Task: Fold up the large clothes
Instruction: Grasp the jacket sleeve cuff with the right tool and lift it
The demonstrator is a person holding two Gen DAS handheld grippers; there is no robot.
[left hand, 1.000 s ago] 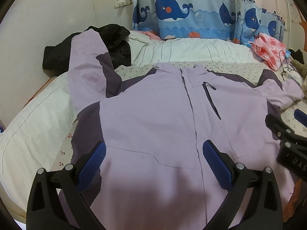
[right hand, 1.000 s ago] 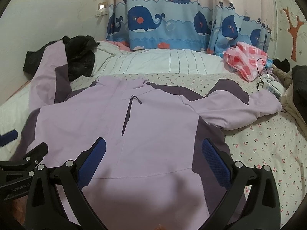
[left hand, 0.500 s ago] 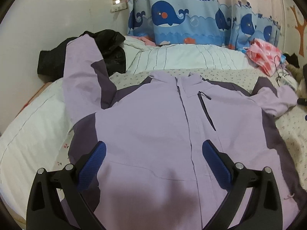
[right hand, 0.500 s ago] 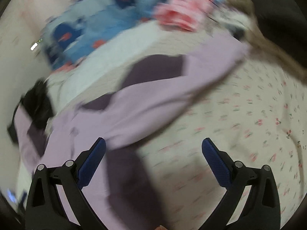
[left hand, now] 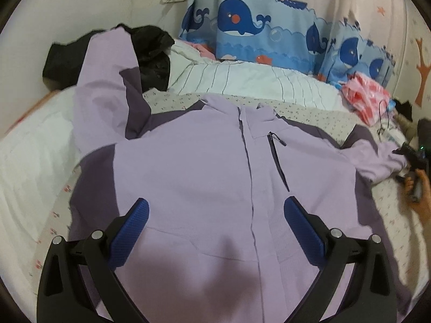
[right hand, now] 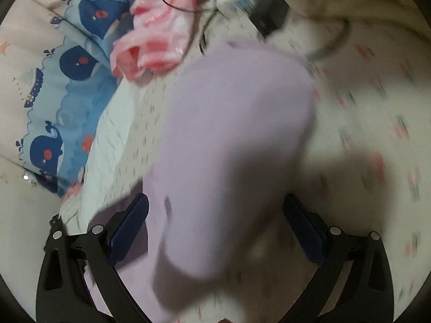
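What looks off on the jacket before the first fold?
The lilac jacket lies front-up, but its two sleeves are uneven: one sleeve runs up over a black garment, the other sleeve is bent short near the open right gripper. Right view is blurred.

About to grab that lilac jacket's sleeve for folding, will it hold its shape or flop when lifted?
Probably flop: the lilac jacket lies creased and draped over the bed. Its sleeve looks thin and light, perhaps slick, so it may slip from open jaws.
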